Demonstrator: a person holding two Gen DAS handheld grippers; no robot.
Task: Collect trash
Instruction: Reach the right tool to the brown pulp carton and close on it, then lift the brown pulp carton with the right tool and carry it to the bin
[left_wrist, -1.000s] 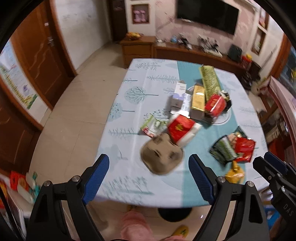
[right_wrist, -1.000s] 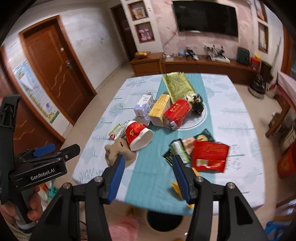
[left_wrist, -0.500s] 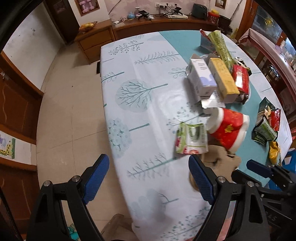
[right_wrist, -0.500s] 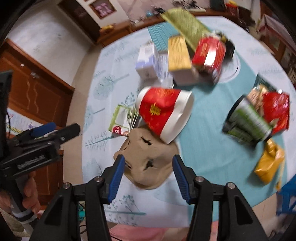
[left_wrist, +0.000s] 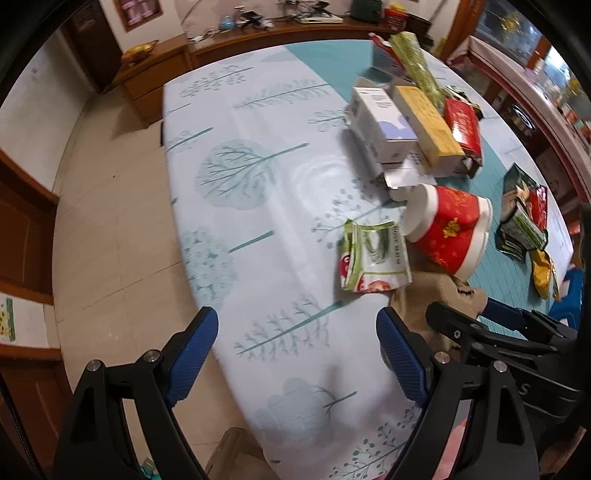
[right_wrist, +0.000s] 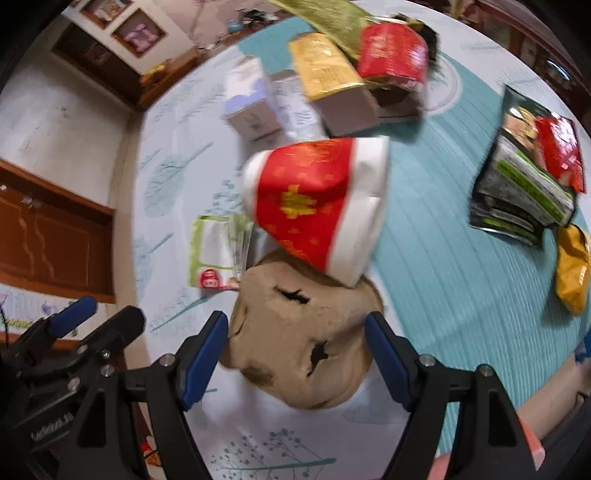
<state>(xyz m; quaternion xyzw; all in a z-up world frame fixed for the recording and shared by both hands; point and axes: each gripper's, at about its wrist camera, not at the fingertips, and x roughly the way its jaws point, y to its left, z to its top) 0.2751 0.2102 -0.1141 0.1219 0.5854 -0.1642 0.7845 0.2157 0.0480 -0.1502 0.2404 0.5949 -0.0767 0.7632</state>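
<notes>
A tree-printed cloth with a teal runner covers the surface (left_wrist: 258, 192). The landmark is a red-and-white paper bowl (right_wrist: 317, 199) lying on its side. Its rim touches a brown pulp cup tray (right_wrist: 303, 343), and a green-and-white wrapper (left_wrist: 373, 258) lies just beside it. The right hand-held gripper (right_wrist: 295, 354) has just been opening its jaws; they stand wide, straddling the tray, pads apart from it. The left hand-held gripper (left_wrist: 295, 354) hangs wide over bare cloth near the wrapper.
</notes>
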